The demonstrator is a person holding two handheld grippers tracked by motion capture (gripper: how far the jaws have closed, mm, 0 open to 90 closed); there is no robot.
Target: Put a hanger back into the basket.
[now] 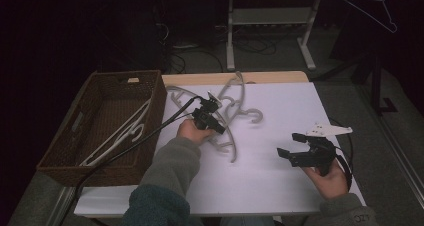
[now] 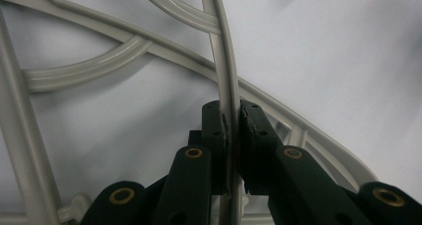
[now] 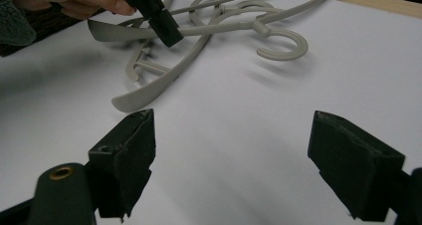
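Hangers go into the wicker basket (image 1: pixel 150 93); some white ones (image 1: pixel 122 131) lie inside already. My left gripper (image 1: pixel 212 117) is clamped on a grey hanger (image 2: pixel 226 75) in the tangle just right of the basket. My right gripper (image 1: pixel 295 148), jaws apart, idles further right. Several remain.

Wicker basket (image 1: pixel 150 93) w/ hanger inside (image 1: pixel 122 131), wire hanger (image 1: pixel 372 8) on wall

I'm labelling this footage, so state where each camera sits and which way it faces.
High view: above the person's side, looking forward and down on the white table; forearms, hands show.
Left gripper view: on the left gripper, along jaws shut on a grey hanger.
Right gripper view: on the right gripper, jaws open, facing the hangers.
Shared: the left gripper's hanger.
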